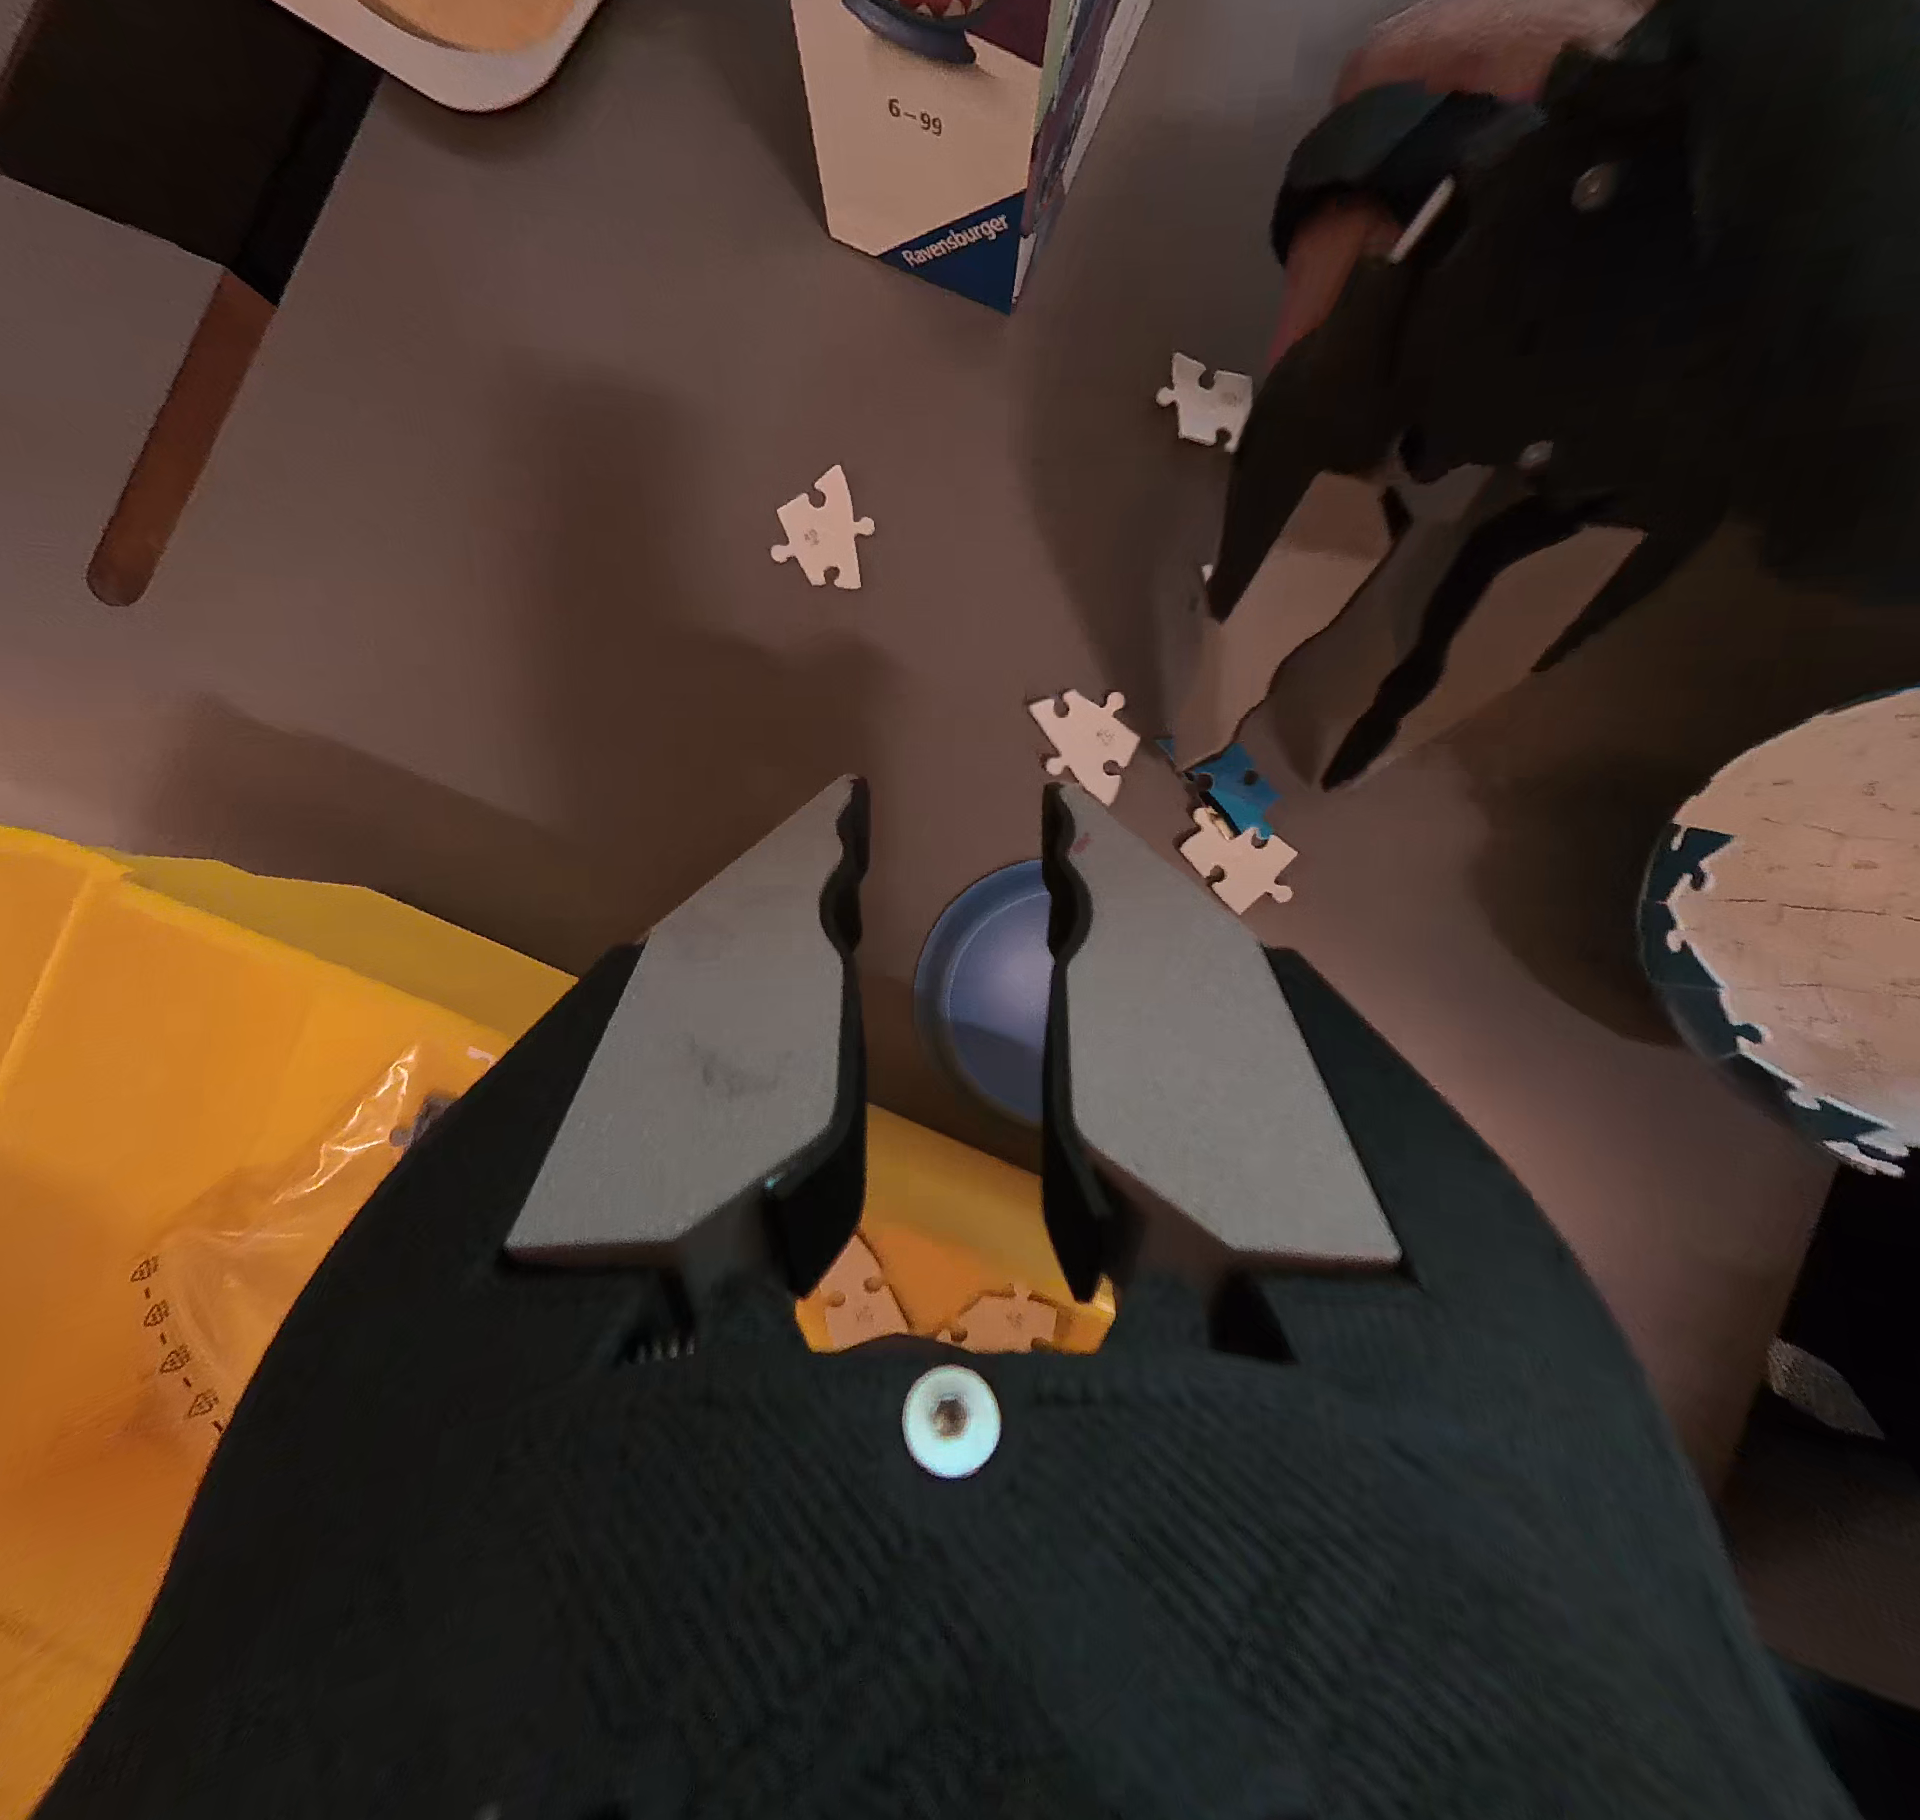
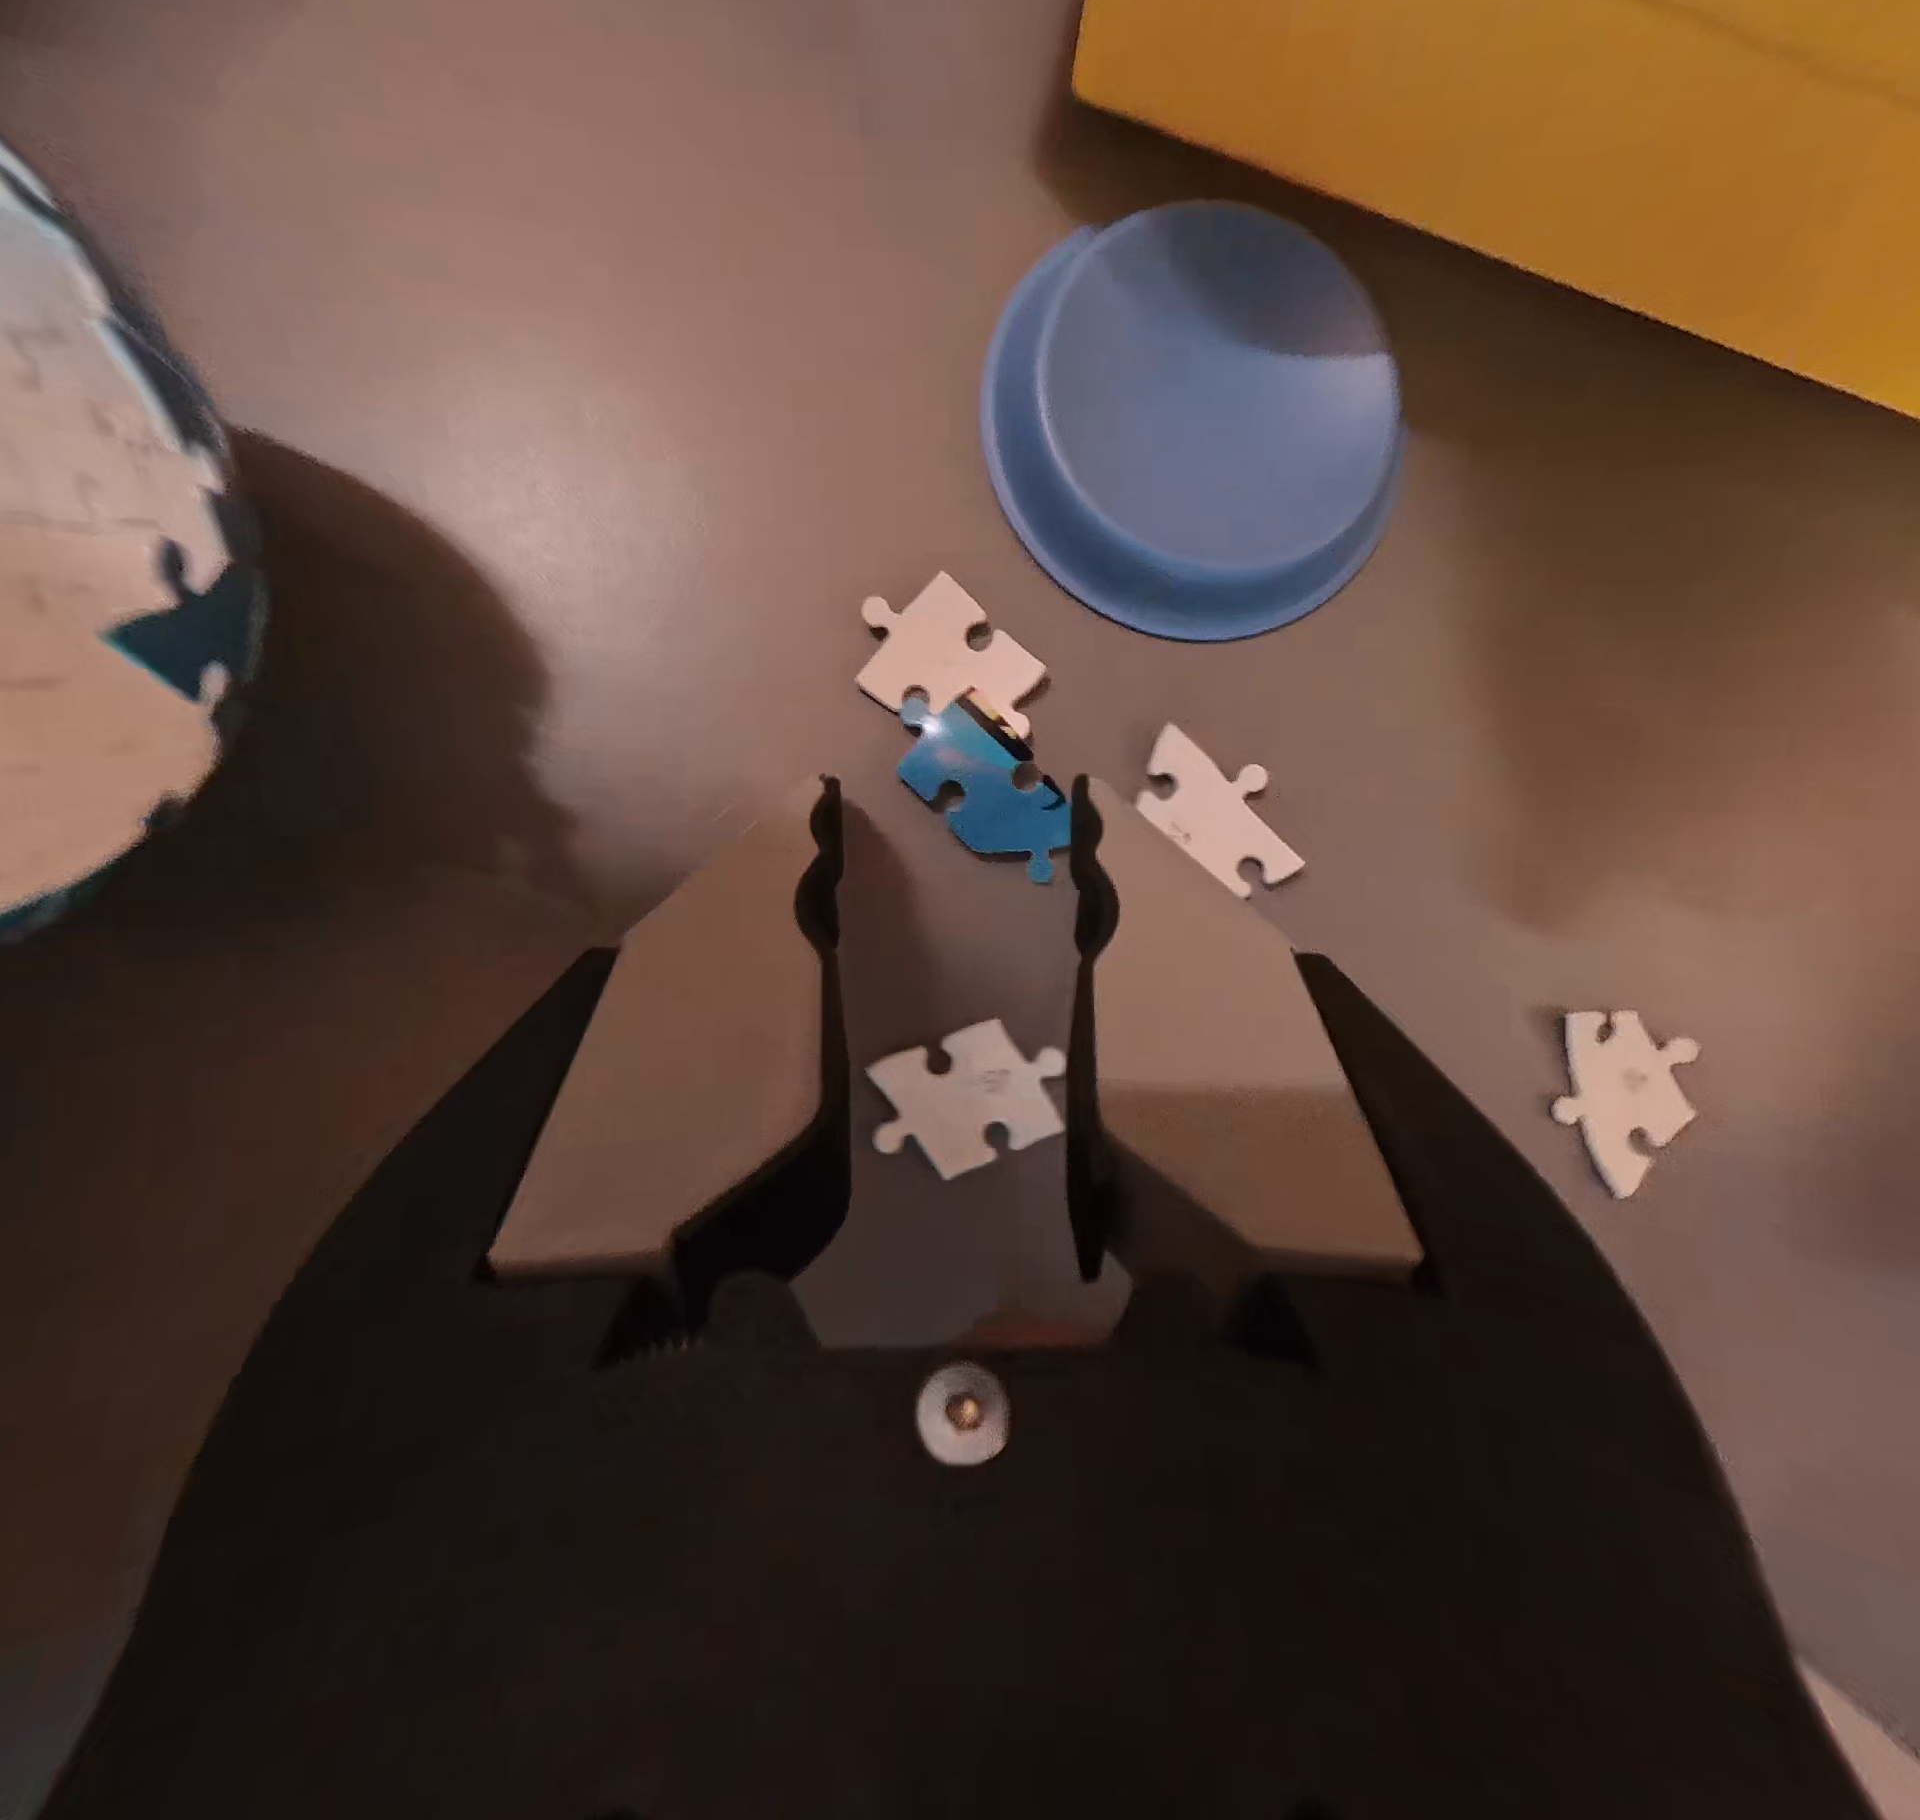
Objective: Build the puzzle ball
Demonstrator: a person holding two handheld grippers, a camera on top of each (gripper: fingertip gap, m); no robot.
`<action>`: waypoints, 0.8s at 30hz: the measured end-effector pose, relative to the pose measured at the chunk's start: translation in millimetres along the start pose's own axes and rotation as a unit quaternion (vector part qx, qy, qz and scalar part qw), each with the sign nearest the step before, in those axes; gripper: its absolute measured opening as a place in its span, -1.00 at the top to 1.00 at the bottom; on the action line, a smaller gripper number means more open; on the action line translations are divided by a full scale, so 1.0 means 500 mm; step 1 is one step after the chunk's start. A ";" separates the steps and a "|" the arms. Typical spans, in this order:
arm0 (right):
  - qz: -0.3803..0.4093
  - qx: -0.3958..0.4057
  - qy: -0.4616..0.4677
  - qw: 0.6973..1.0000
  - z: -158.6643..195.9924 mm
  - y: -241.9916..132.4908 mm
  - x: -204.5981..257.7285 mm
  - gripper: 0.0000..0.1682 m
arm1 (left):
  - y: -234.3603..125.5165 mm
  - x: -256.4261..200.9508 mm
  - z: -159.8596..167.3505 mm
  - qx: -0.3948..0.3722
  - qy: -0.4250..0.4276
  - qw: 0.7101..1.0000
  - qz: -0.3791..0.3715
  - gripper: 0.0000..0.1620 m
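Observation:
The partly built puzzle ball (image 1: 1808,939), white inside with a dark blue jagged rim, lies on the grey table at the right; it also shows in the right wrist view (image 2: 94,523) at the left. A blue piece (image 2: 987,804) lies face up among several white face-down pieces (image 2: 951,653) (image 2: 1216,809). My right gripper (image 2: 954,783) is open and empty, its tips just above the blue piece; another white piece (image 2: 971,1095) lies on the table under its fingers. My left gripper (image 1: 954,799) is open and empty over the blue round stand (image 1: 987,991).
A yellow box (image 1: 208,1043) with a plastic bag and loose pieces sits at the left, next to the stand (image 2: 1195,420). The puzzle's carton (image 1: 935,108) stands at the back. Lone white pieces (image 1: 824,531) (image 1: 1205,399) lie mid-table. A wooden leg (image 1: 177,440) is far left.

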State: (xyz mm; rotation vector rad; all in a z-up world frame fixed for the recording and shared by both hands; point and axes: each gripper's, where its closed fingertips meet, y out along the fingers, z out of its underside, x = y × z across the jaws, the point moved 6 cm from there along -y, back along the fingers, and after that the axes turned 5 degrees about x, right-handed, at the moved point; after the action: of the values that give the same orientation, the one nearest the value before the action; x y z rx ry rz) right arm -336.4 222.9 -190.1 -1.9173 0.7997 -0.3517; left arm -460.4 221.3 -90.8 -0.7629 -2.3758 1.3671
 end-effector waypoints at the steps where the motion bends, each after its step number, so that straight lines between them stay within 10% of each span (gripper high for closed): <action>1: -0.009 0.017 -0.008 1.000 0.002 0.006 -0.006 0.54 | -0.002 0.000 0.000 -0.002 -0.001 1.000 0.002 0.62; 5: -0.040 0.032 -0.019 0.999 -0.004 0.016 -0.016 1.00 | -0.003 0.006 0.005 0.002 -0.001 1.000 0.000 0.61; 18: -0.201 0.017 0.283 0.938 0.046 -0.020 -0.016 0.88 | -0.003 0.009 0.014 0.012 -0.004 1.000 0.004 0.62; 24: -0.131 0.018 0.310 0.942 0.049 -0.027 -0.053 0.86 | -0.006 0.015 0.018 0.014 -0.008 1.000 -0.005 0.62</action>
State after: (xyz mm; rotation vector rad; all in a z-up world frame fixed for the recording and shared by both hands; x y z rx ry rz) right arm -337.3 261.3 -187.0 -1.8936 0.9232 -1.1655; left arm -472.0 218.3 -92.8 -0.7354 -2.3637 1.4043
